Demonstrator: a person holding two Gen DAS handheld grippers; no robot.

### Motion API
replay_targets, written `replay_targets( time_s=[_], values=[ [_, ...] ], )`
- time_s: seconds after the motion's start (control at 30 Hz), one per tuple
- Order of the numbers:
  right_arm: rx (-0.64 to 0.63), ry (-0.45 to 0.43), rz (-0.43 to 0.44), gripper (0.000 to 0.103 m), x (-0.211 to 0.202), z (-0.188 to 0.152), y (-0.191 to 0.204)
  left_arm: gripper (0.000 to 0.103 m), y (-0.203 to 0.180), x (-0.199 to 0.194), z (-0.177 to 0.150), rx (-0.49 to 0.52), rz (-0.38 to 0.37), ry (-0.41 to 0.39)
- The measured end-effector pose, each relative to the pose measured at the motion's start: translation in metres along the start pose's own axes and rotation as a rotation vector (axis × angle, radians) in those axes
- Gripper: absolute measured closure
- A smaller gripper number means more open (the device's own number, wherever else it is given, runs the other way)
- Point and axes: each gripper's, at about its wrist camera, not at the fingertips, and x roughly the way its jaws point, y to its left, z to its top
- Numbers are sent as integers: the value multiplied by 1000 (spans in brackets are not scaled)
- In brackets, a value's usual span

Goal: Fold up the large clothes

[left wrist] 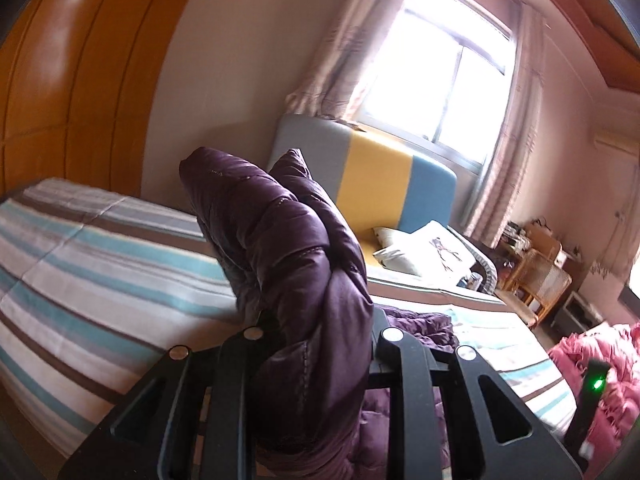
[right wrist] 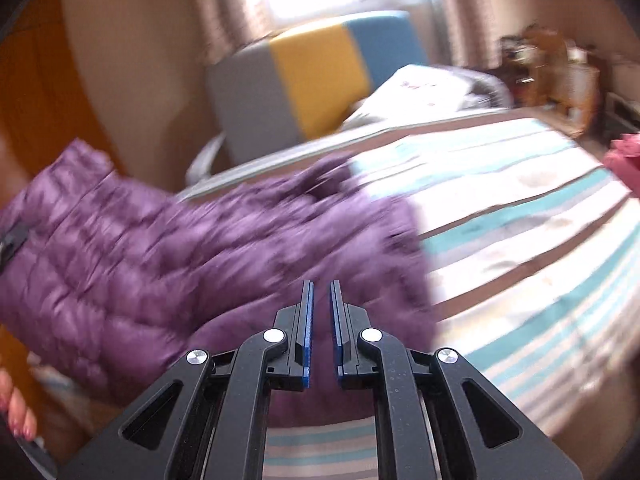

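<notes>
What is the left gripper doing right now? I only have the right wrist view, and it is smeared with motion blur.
Observer: The left gripper is shut on a bunched fold of the purple down jacket.
Operator: Is that fold lying flat on the bed?
Observer: No. It stands up above the fingers, off the striped bedcover.
</notes>
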Motion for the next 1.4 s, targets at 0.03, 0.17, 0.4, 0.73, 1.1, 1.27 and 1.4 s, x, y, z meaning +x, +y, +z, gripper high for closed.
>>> replay_targets(
  time_s=[0.03, 0.17, 0.4, 0.73, 1.1, 1.27, 1.4],
  values=[
    [9, -2, -37, 94, -1, 3, -9, 81, -7, 0, -1, 13, -9, -2],
    [84, 27, -99, 94, 5, 6, -43, 80, -33, 4, -4, 66, -37, 9],
    [138, 30, -103, 94, 1, 0, -61, 79, -80, 20, -16, 158, -119, 67],
    [199, 18, -133, 94, -4, 6, -91, 79, -132, 50, -53, 252, -262, 200],
    [250, 14, -125, 94, -6, 11, -108, 79, -164, 76, -116, 393, -312, 347],
    [246, -20, 9, 94, -14, 19, -96, 79, -161, 77, -116, 389, -349, 341],
    [170, -45, 213, 94, -19, 41, -62, 79, -157, 76, -115, 374, -373, 337]
  ],
)
